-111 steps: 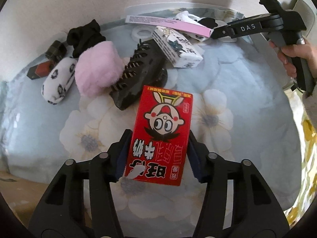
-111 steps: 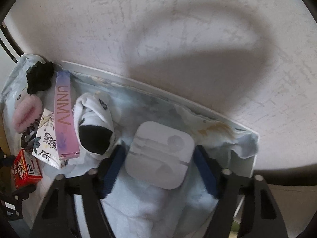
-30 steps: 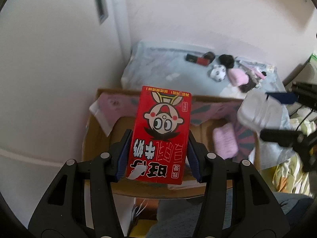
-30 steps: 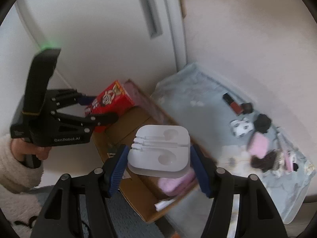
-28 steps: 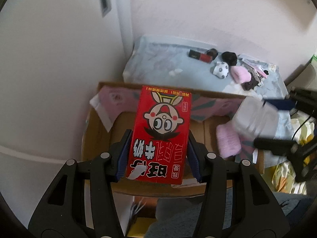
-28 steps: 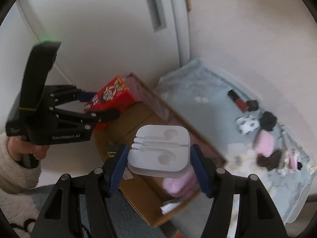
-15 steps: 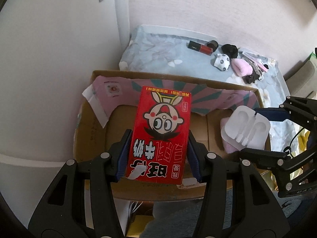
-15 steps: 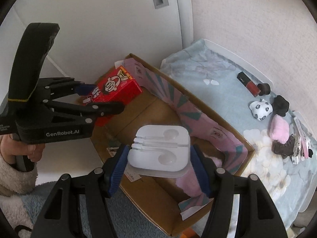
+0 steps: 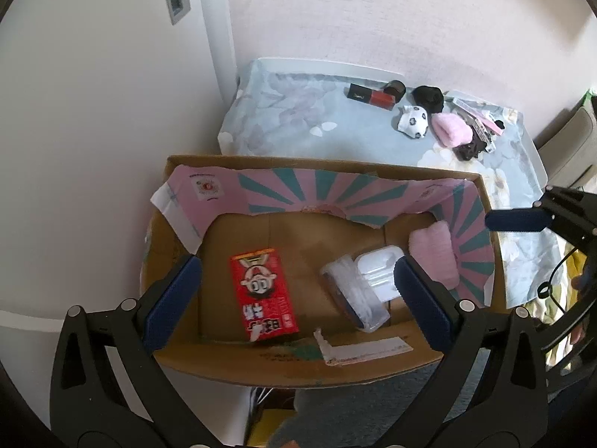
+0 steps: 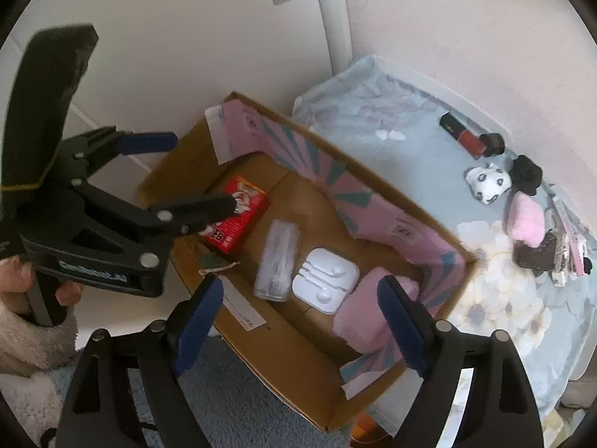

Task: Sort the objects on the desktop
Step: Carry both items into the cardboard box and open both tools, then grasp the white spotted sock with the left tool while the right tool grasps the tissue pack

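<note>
Both claws hang over the open cardboard box [image 9: 194, 362], pointing down into it. Left claw [image 9: 298, 291] has just been opening and is spread wide, nothing between its blue pads. The red snack box [image 9: 263, 295] lies flat on the box floor, toward the box's left end, clear of both pads. Right claw [image 10: 298, 317] has also just been opening; it is spread and grips nothing. The white earphone case [image 10: 324, 280] rests on the box floor below it, with its clear lid [image 10: 276, 265] lying just beside it, on the side toward the red snack box. A pink fluffy item [image 10: 369, 310] sits in the box's right end, against the pink-and-teal patterned inner flap [image 9: 298, 190], touching or almost touching the earphone case.

Beyond the box's far wall stands the bench [image 9: 537, 156], covered with a pale blue floral cloth [image 9: 291, 119]. At the far end of it from the box lie a red lipstick [image 9: 373, 95], a black scrunchie [image 9: 429, 97], a spotted white pouch [image 9: 412, 121], a pink puff [image 9: 451, 130] and a dark hair clip [image 9: 470, 149], all close together.

A hand [image 10: 22, 280] in a fuzzy cream sleeve [image 10: 26, 339] holds the left claw's handle.
</note>
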